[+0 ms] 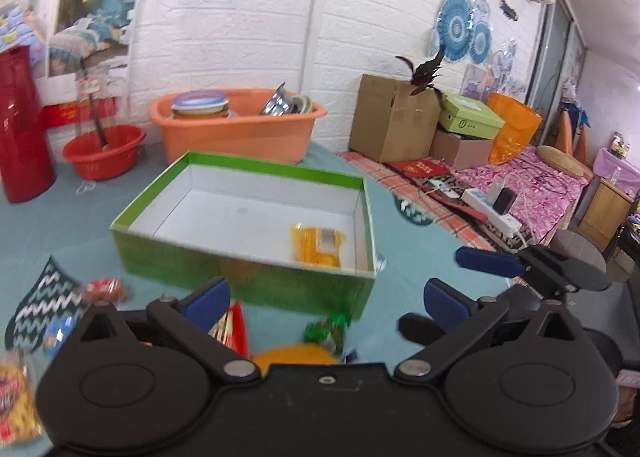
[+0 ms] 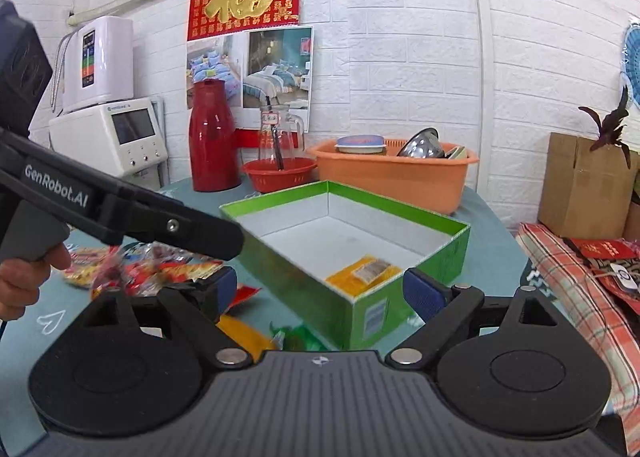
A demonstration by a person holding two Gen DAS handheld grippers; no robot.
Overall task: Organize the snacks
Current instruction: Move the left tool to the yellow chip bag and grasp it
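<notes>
A green box (image 1: 240,277) with a white inside stands on the blue tablecloth, holding one yellow snack packet (image 1: 318,245) near its right wall. My left gripper (image 1: 326,299) is open just in front of the box, nothing between its pads. Loose snacks lie below it: a red packet (image 1: 106,289), a green packet (image 1: 326,331) and an orange one (image 1: 296,355). My right gripper (image 2: 324,289) is open at the near corner of the box (image 2: 456,253), with the yellow packet (image 2: 364,273) beyond it. A pile of snacks (image 2: 152,265) lies left, under the left gripper's body (image 2: 120,209).
Behind the box stand an orange basin (image 1: 240,137) of dishes, a red basket (image 1: 104,151) with a glass pitcher and a red thermos (image 2: 214,145). A hand (image 2: 24,277) holds the left gripper. Cardboard boxes (image 1: 392,125) and a power strip (image 1: 492,213) lie to the right.
</notes>
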